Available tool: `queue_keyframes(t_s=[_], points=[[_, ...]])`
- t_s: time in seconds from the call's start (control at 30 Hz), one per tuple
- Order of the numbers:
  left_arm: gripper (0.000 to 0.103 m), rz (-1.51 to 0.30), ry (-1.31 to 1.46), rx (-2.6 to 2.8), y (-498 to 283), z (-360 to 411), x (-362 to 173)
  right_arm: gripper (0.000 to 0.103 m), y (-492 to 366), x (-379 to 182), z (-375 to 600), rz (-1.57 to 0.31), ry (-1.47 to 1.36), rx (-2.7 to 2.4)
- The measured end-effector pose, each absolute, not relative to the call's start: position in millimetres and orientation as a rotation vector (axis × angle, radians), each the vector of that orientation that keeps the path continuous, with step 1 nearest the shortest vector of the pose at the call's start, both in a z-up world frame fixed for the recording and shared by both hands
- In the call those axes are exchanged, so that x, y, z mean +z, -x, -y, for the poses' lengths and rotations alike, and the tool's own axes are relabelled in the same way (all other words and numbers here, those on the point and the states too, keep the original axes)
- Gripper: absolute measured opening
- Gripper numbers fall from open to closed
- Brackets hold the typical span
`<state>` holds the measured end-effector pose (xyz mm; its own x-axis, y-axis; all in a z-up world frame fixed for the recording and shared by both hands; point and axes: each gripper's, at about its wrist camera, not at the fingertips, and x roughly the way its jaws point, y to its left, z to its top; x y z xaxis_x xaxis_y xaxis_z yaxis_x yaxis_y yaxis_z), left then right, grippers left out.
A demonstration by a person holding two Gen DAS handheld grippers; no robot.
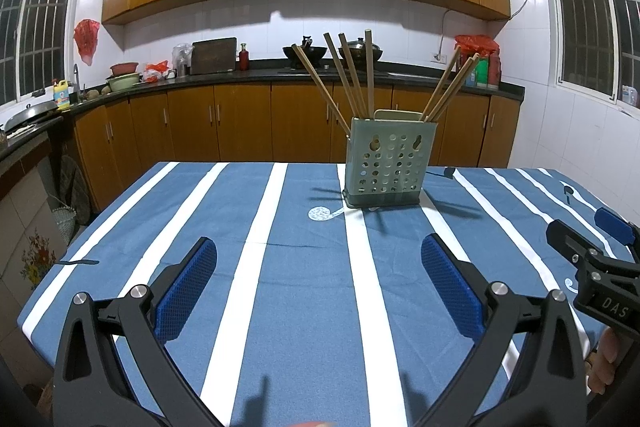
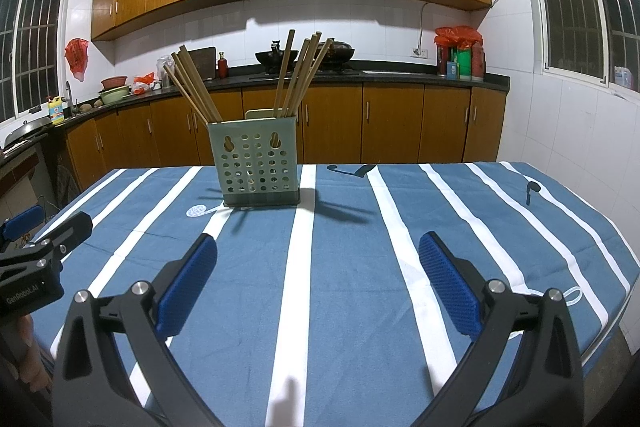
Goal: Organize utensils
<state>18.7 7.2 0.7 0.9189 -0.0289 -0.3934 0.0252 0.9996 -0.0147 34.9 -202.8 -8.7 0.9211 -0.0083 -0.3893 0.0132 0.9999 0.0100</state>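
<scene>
A pale green perforated utensil holder [image 1: 386, 163] stands upright at the far side of the blue-and-white striped table [image 1: 240, 267]. Several wooden chopsticks [image 1: 352, 79] lean in it, fanned left and right. It also shows in the right wrist view [image 2: 258, 163] with its chopsticks [image 2: 296, 75]. My left gripper [image 1: 318, 271] is open and empty, low over the table's near half. My right gripper [image 2: 318, 267] is open and empty beside it, and shows at the right edge of the left wrist view [image 1: 592, 239]. The left gripper also appears at the left edge of the right wrist view [image 2: 44, 227].
The striped cloth [image 2: 340, 267] covers the table. Behind it runs a dark kitchen counter [image 1: 248, 75] with woks [image 1: 304, 53], bowls and bottles over wooden cabinets. Tiled walls and barred windows flank the room.
</scene>
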Motion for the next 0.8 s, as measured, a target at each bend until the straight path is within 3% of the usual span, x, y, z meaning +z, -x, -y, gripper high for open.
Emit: queue_keyframes(t_s=[0.8], points=[[0.101, -0.418, 0.014, -0.026, -17.1, -11.0, -6.0, 0.099, -35.1, -7.7, 202.8, -0.401, -0.014, -0.01]])
